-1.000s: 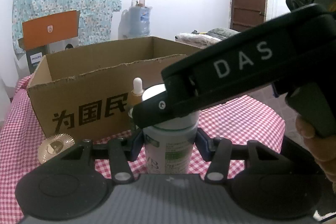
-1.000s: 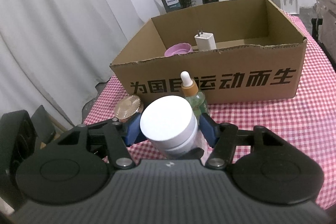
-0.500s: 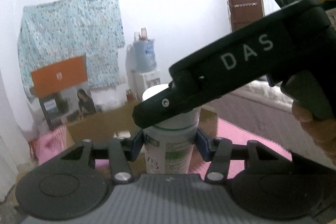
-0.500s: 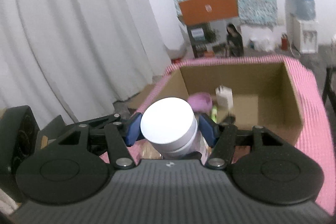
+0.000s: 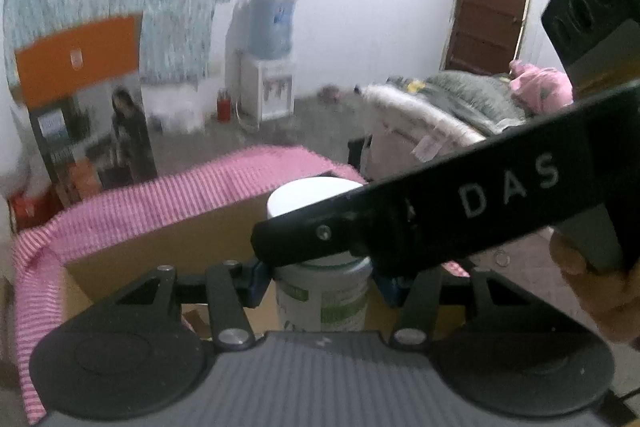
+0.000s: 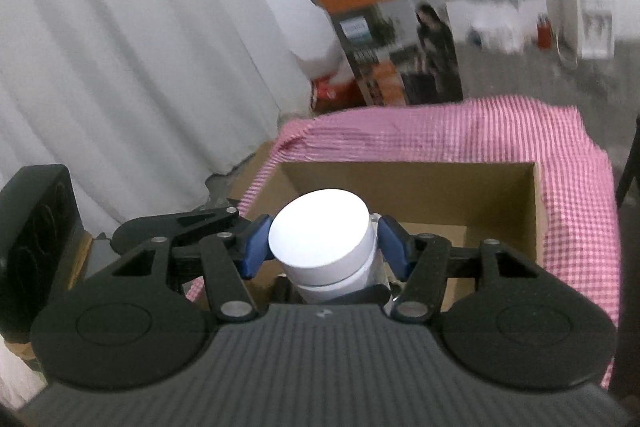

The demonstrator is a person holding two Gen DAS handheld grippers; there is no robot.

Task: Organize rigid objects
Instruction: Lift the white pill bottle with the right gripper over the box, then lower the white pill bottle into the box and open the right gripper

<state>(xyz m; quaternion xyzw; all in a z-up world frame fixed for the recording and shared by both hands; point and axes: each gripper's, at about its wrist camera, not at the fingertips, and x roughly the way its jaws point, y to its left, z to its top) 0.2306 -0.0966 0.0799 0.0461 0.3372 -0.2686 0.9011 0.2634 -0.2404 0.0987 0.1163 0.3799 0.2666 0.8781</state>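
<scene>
A white-capped bottle with a green and white label [image 5: 322,291] is held upright by both grippers at once. My left gripper [image 5: 320,281] is shut on its body; the blue pads [image 5: 258,279] press its sides. My right gripper [image 6: 324,247] is shut on the same bottle's white cap [image 6: 320,227], and its black body crosses the left wrist view [image 5: 460,211]. The bottle hangs above the open cardboard box [image 6: 416,187], over its inside. The box's contents are hidden.
The box stands on a table with a pink checked cloth [image 6: 440,127]. White curtains [image 6: 120,47] hang at the left. An orange printed carton [image 6: 400,47], a water dispenser [image 5: 268,67] and a couch with blankets [image 5: 460,107] stand beyond the table.
Both grippers have lifted the bottle off the table and carried it forward over the box. The dropper bottle and the gold disc beside it have dropped out of view.
</scene>
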